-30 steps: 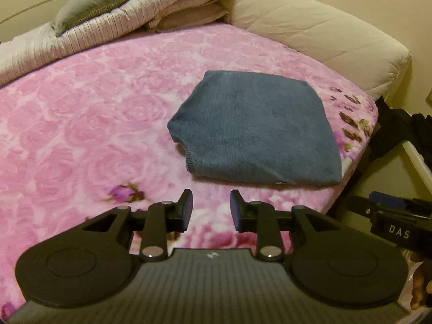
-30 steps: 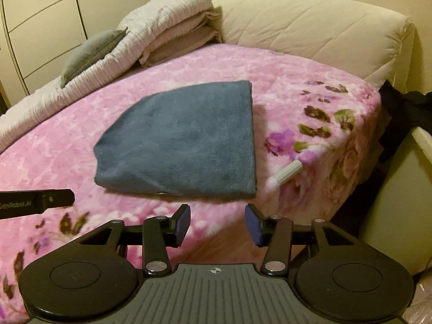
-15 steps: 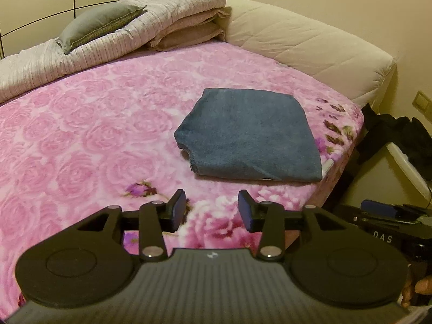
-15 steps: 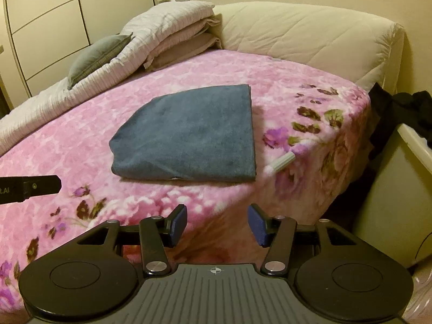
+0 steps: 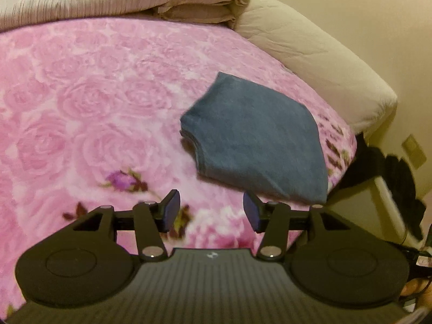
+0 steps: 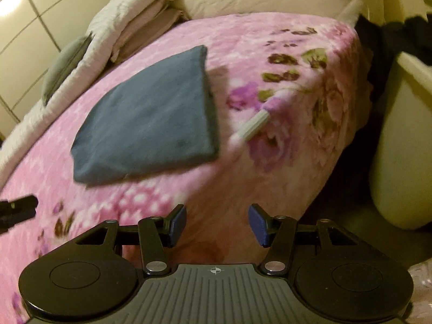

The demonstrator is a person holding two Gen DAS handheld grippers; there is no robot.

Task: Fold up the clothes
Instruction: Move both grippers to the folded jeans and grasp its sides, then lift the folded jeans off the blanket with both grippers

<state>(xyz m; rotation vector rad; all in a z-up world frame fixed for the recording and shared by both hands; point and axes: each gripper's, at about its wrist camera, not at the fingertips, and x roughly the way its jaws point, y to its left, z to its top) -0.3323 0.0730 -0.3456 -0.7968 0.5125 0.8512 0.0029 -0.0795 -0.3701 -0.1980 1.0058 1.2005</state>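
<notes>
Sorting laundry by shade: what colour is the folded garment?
Dusty blue folded garment, clearest in left wrist view.

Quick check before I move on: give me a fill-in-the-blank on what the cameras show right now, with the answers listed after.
1. The folded blue-grey fleece garment lies on a floral blanket whose main colour is ____.
2. The left gripper and the right gripper both have their jaws ____, holding nothing.
3. In the right wrist view, the small pale cylindrical stick lies on the garment's ____ side.

Missing words: pink; open; right
</notes>
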